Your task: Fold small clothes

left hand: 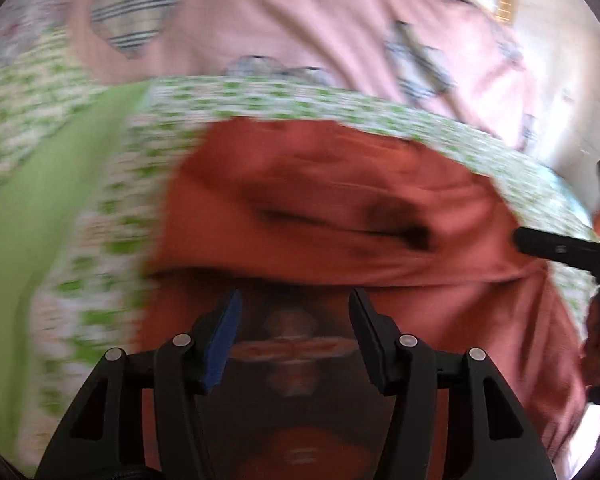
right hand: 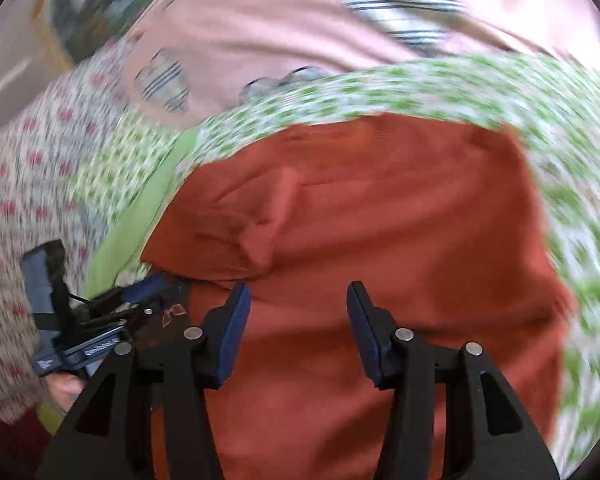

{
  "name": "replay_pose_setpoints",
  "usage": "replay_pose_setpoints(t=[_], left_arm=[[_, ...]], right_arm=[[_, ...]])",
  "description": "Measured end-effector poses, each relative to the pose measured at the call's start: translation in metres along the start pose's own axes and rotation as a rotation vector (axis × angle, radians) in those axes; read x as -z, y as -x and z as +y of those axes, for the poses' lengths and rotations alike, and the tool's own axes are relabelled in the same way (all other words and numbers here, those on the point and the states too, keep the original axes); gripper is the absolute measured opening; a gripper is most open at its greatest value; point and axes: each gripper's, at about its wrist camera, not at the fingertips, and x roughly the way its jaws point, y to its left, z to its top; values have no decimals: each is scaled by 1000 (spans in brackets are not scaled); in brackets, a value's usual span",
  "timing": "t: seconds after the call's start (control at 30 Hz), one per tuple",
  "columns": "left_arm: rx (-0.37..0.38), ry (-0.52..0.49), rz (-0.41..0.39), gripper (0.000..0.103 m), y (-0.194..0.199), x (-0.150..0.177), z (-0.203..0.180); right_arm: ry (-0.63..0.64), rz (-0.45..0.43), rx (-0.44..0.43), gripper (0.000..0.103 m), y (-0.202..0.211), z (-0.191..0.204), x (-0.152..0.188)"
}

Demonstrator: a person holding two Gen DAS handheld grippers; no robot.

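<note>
We saw the rust-red garment (right hand: 380, 220) lying rumpled on the green-dotted sheet (right hand: 440, 88), with a folded flap at its left and creases across the middle. Our left gripper (left hand: 296, 312) and right gripper (right hand: 298, 308) both hovered above its near edge, jaws spread, pinching nothing. Pink heart-print cloth (left hand: 300, 16) lay beyond.

A bed covered by a green-and-white patterned sheet (right hand: 440, 84) carries a rust-red garment (right hand: 380, 208) lying directly ahead of the right gripper's fingers, with a pink heart-print cloth (right hand: 268, 20) spread beyond it.
</note>
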Motion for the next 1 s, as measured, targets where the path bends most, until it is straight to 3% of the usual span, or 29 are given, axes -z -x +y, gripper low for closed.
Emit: replay_pose_setpoints(t=[0.07,0.13,0.27,0.4,0.43,0.47,0.6,0.67,0.73,0.87,1.0], left_arm=[[-85,62,35,58,-7,-1,28],[-134,137,71,57,-17,-1,57],[-148,195,94,57,-29,-6,77],[-155,180,99,57,-40,-15,71],[-157,171,100,57,-42,-18,69],[-162,163,99,57,-46,-22,68],[-162,169,83,55,-51,-28,65],[-175,196,75,54,-52,-29,68],[-179,228,70,53,-53,-26,72],[-182,244,64,53,-50,-23,71],[-197,256,67,52,-52,-21,70]], right_arm=[[95,14,-1,70,-21,24,-14],[195,40,-10,71,-42,46,-26],[415,101,31,71,-98,87,-43],[499,153,69,67,-141,97,-45],[475,161,68,31,-145,94,-48],[413,165,61,6,-143,86,-53],[126,-15,40,6,-79,30,-65],[-71,-116,26,5,-38,-14,-57],[-212,-179,66,5,-9,-52,-41],[-364,-197,129,5,14,-103,4],[-386,-148,133,5,10,-113,26]])
